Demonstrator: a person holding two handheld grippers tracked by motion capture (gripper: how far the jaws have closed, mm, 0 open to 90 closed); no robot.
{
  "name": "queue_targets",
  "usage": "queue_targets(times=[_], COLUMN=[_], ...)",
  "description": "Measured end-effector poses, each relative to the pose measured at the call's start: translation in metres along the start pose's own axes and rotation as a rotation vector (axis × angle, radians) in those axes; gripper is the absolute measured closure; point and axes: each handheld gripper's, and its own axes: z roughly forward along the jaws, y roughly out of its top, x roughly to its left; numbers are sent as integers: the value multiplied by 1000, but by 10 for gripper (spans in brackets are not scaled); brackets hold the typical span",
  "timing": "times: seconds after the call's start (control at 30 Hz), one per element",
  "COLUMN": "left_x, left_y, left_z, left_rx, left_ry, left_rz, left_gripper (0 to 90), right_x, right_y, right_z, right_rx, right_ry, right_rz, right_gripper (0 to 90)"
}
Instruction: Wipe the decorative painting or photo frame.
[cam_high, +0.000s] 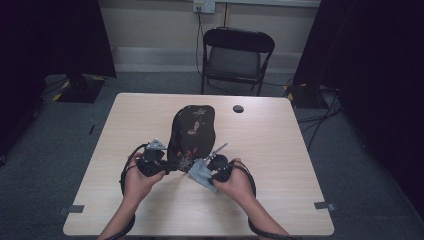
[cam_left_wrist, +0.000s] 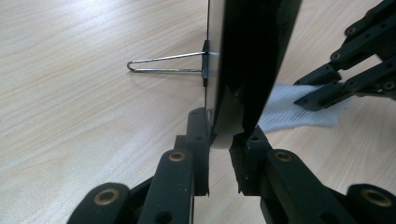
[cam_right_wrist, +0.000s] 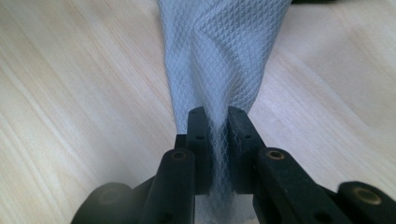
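Observation:
A dark oval panel with a flower print lies tilted along the middle of the light wooden table. In the left gripper view it is a thin board seen edge-on, with a wire stand sticking out of its back. My left gripper is shut on the board's near edge. Just right of it, my right gripper is shut on a pale grey waffle-weave cloth, which hangs down onto the table beside the board.
A black folding chair stands beyond the table's far edge. A small round dark hole sits in the tabletop at the back right of the panel. Dark curtains hang at both sides of the room.

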Motion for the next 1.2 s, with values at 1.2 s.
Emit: queue_targets(times=[1.2], left_x=[0], left_y=[-1], left_z=[0], left_rx=[-5], left_ry=[-1], left_rz=[12], left_gripper=[784], right_x=[28], right_y=[81], right_z=[-123], right_rx=[-212], right_ry=[-134], right_rz=[-130], right_gripper=[815])
